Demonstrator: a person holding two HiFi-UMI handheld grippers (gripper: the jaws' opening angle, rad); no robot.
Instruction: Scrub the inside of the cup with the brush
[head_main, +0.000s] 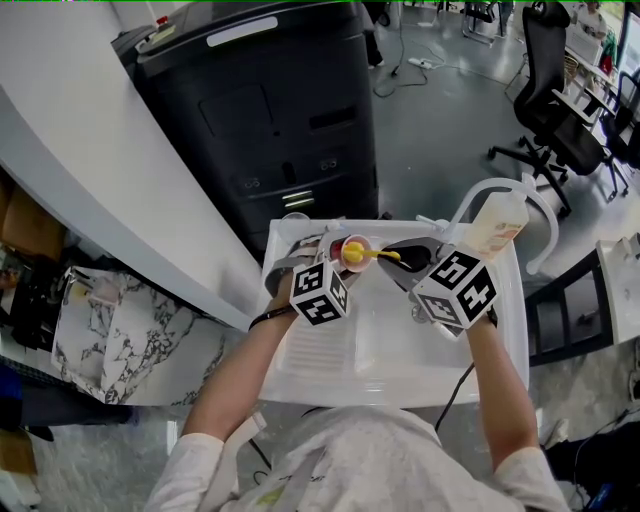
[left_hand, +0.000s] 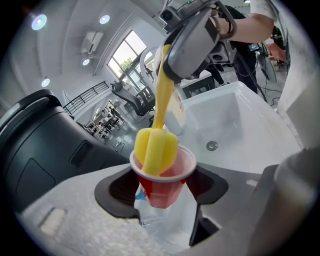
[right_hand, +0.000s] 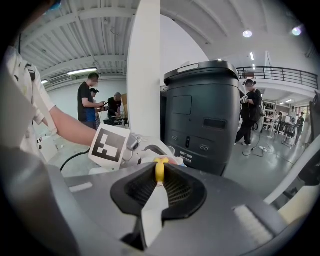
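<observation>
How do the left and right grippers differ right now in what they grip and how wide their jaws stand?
The left gripper is shut on the red cup, jaws wide apart. The right gripper pinches the yellow brush by its thin handle, jaws almost together. The left gripper grips the cup's body, while the right gripper is clear of the cup and only the brush's sponge head reaches in. Both are over the white sink.

Below and nearer than the left tongs and right tongs the sink basin lies open, while a bottle and faucet stand close beyond the right tongs, a bin blocks the far side, and the brush fills the cup's mouth.
</observation>
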